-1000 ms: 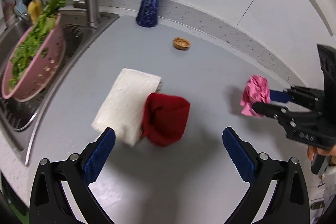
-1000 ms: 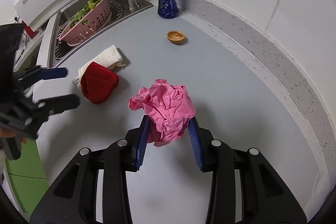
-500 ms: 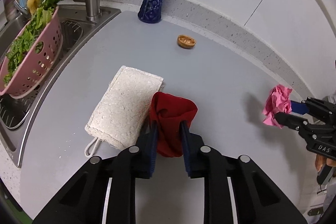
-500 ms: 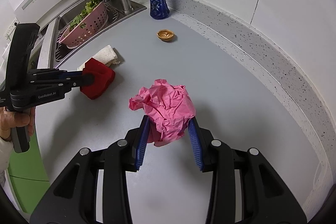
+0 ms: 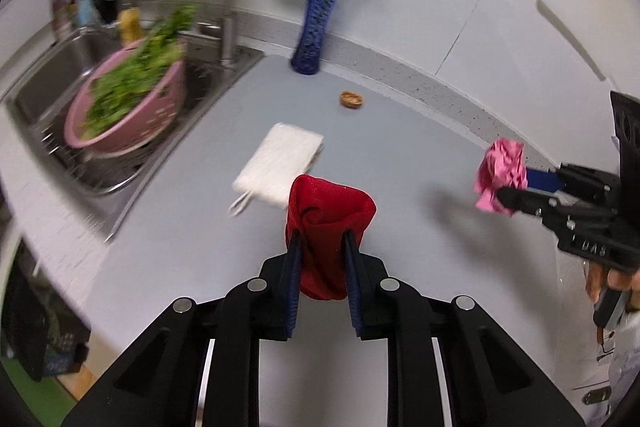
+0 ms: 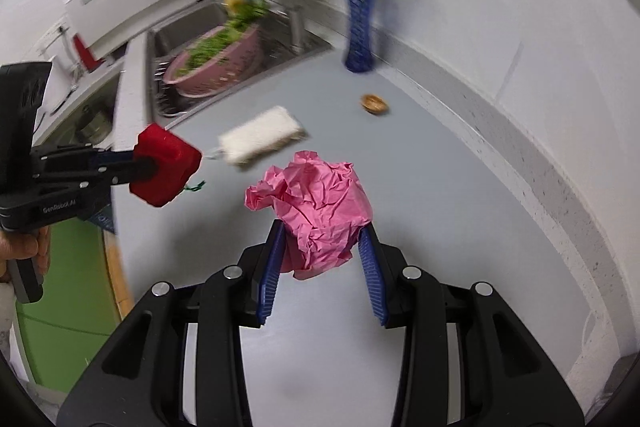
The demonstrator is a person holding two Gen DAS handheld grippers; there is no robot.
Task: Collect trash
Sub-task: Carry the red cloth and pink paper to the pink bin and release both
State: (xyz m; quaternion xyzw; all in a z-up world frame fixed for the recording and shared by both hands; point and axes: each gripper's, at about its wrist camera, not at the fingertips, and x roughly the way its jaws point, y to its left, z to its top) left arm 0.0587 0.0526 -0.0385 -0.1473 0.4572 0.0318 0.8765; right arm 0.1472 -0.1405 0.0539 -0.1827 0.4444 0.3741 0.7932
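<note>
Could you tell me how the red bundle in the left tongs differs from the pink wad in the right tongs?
The red bundle looks like soft cloth with smooth folds; the pink wad is crumpled paper with sharp creases. The red bundle is narrow enough that the left tongs stand nearly closed on it, while the right tongs are set wider around the pink wad. Both are pinched and lifted clear of the grey counter.

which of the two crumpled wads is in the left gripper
The red wad, clamped in the left gripper; the pink paper wad sits in the right gripper.
</note>
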